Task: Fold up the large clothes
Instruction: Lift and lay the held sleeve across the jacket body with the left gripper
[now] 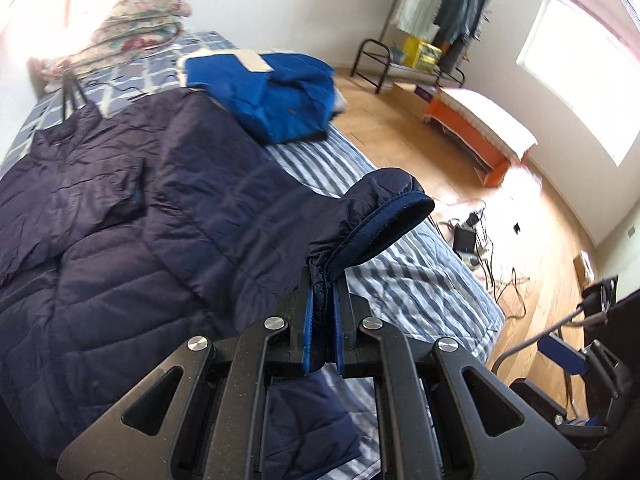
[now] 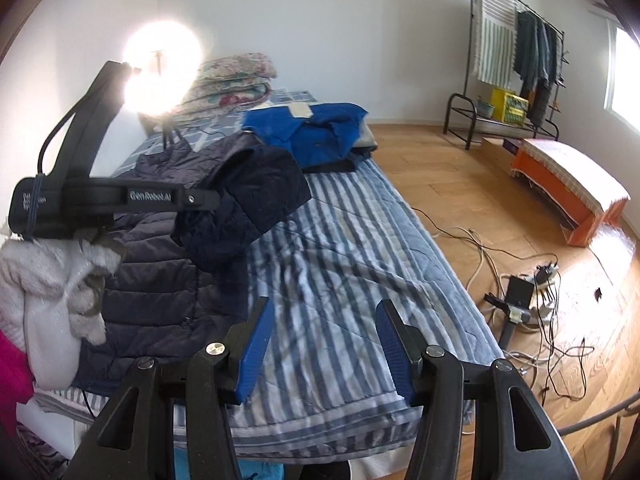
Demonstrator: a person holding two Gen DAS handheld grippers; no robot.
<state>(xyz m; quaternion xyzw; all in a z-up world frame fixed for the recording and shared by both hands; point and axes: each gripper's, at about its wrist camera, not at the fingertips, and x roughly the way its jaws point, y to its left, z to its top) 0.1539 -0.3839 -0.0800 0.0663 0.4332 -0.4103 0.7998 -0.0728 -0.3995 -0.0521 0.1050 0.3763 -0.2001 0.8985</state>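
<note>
A dark navy quilted jacket [image 1: 120, 208] lies spread on the striped bed [image 1: 400, 280]. My left gripper [image 1: 323, 280] is shut on the jacket's sleeve cuff [image 1: 380, 216] and holds the sleeve lifted above the bed. In the right wrist view the left gripper [image 2: 208, 200] shows at the left, holding the raised sleeve [image 2: 248, 204] over the jacket [image 2: 160, 288]. My right gripper [image 2: 324, 316] is open and empty above the striped bedding [image 2: 340, 248] near the bed's front edge.
A folded blue garment [image 1: 272, 92] [image 2: 316, 132] lies farther up the bed, with a floral quilt pile [image 1: 140, 20] behind it. Right of the bed are wooden floor with cables [image 2: 520, 300], an orange bench [image 2: 568, 188] and a clothes rack [image 2: 516, 52]. White and pink fabric [image 2: 48, 304] is at the left.
</note>
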